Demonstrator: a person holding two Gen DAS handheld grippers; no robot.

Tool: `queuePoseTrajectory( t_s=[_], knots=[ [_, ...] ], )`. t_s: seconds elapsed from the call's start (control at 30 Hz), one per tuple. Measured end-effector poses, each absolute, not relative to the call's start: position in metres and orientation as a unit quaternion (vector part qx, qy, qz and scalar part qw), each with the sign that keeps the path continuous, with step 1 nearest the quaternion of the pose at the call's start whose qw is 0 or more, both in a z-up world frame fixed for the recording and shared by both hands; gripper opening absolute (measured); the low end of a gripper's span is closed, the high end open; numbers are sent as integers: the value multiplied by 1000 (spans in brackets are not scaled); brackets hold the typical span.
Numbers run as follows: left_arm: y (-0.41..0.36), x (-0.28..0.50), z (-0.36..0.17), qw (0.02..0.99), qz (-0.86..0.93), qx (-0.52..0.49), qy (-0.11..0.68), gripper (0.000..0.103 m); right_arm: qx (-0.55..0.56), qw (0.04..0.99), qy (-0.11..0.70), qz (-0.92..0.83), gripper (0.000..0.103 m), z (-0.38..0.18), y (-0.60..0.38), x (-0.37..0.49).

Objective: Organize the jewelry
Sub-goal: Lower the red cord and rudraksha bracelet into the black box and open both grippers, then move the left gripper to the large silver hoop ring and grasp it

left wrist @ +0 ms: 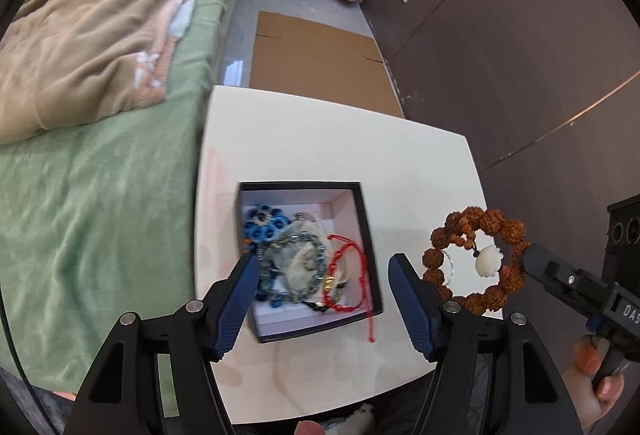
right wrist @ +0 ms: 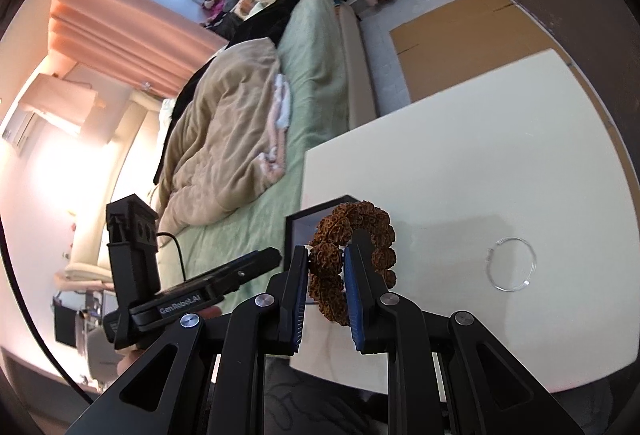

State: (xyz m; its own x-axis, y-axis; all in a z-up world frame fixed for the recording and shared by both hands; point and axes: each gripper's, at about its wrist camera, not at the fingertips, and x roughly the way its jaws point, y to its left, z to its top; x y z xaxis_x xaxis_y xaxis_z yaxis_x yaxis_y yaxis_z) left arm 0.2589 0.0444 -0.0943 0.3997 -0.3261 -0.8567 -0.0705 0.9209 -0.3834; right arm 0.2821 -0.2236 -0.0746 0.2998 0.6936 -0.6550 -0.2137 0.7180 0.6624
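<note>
A black jewelry box (left wrist: 366, 219) with a white lining sits on the white table (left wrist: 320, 139). Inside lie a blue flower piece (left wrist: 262, 223), a grey-green bead bracelet (left wrist: 296, 255) and a red cord bracelet (left wrist: 348, 275) whose tail hangs over the rim. My left gripper (left wrist: 322, 271) hovers open above the box, with nothing pinched between its fingers. To the right of the box, my right gripper (right wrist: 325, 255) is shut on a brown knobbly bead bracelet (left wrist: 496, 223), held in the air. A white flower charm (left wrist: 486, 261) dangles inside that loop.
A thin clear ring (right wrist: 512, 263) lies on the table to the right. A bed with a green sheet (left wrist: 100, 215) and a beige blanket (left wrist: 92, 35) runs along the table's left edge. Flat cardboard (left wrist: 316, 51) lies on the floor beyond, beside a dark wall (left wrist: 520, 55).
</note>
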Motion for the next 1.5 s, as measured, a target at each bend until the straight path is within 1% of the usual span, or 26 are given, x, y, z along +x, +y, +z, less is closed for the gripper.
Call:
queuePoseTrajectory(
  t_s=[0.33,0.6,0.63,0.67,0.73,0.93,1.23,1.3,1.37,1.43,1.5],
  knots=[
    [90,240,-91,821,-40,-208,530,68,208,756,524,333,20,-72,-169,288],
    [105,235,-90,821,-35,-217,527,68,167,770,532,311,21,-76,-148,289],
    [105,235,-90,821,-35,-218,527,68,167,765,535,316,27,-76,-146,289],
    [105,236,-90,821,-35,-218,526,68,169,759,541,320,41,-77,-144,290],
    [104,236,-89,822,-38,-217,526,68,170,760,541,316,55,-78,-146,291],
    [90,239,-88,824,-49,-205,526,68,181,769,542,287,56,-85,-172,292],
    [36,253,-87,822,-89,-174,535,68,207,775,547,238,57,-105,-237,284],
    [20,257,-87,821,-101,-164,538,68,212,778,546,227,61,-107,-250,283],
    [5,260,-87,820,-112,-153,540,68,218,784,541,215,76,-108,-266,280],
    [-11,264,-88,818,-121,-141,544,68,230,786,535,209,81,-109,-282,277],
    [-28,269,-91,815,-130,-129,549,68,239,786,534,201,81,-112,-294,276]
  ],
)
